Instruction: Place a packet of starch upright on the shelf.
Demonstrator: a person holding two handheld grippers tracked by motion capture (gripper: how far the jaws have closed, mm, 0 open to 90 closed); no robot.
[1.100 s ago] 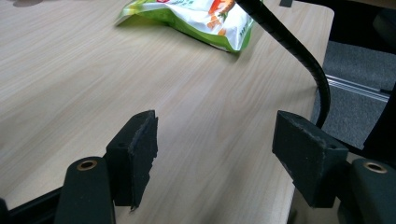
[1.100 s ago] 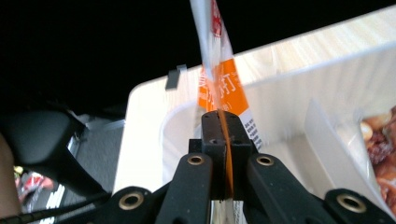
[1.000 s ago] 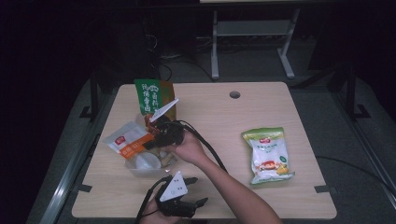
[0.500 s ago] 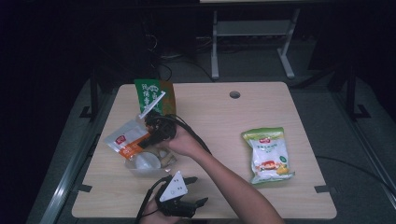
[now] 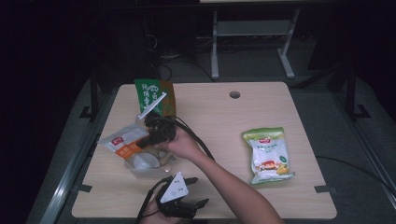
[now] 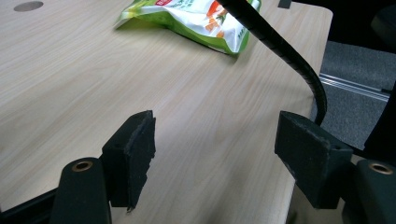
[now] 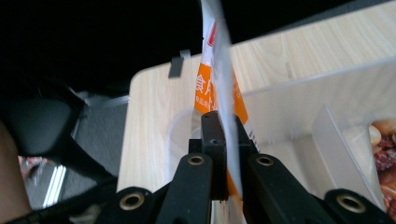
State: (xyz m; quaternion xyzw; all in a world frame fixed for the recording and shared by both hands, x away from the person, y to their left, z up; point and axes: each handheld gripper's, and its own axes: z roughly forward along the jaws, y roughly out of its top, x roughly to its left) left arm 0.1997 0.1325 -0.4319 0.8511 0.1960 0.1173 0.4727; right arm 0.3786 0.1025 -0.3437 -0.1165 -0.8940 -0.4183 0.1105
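My right gripper [image 5: 141, 143] is shut on the edge of an orange and white snack bag [image 5: 119, 140], held just over a clear plastic container [image 5: 148, 164]; its jaws have just pressed tighter on the bag. In the right gripper view the bag's thin edge [image 7: 218, 79] stands pinched in my gripper [image 7: 225, 140], with the container's clear wall [image 7: 299, 98] behind it. A person's hand holds this gripper. My left gripper [image 5: 198, 191] lies at the table's near edge, open, with bare tabletop showing through my gripper [image 6: 215, 158].
A green pouch [image 5: 150, 93] stands behind the container. A green and yellow snack bag [image 5: 268, 153] lies at the right, its end [image 6: 196, 18] showing past the left gripper. Nuts [image 7: 384, 149] sit in one container compartment. A black cable [image 6: 289, 51] crosses the table. A round hole [image 5: 234, 94] is at the far edge.
The right gripper has shifted slightly to the left with the orange bag still in it. The left gripper has stayed where it was.
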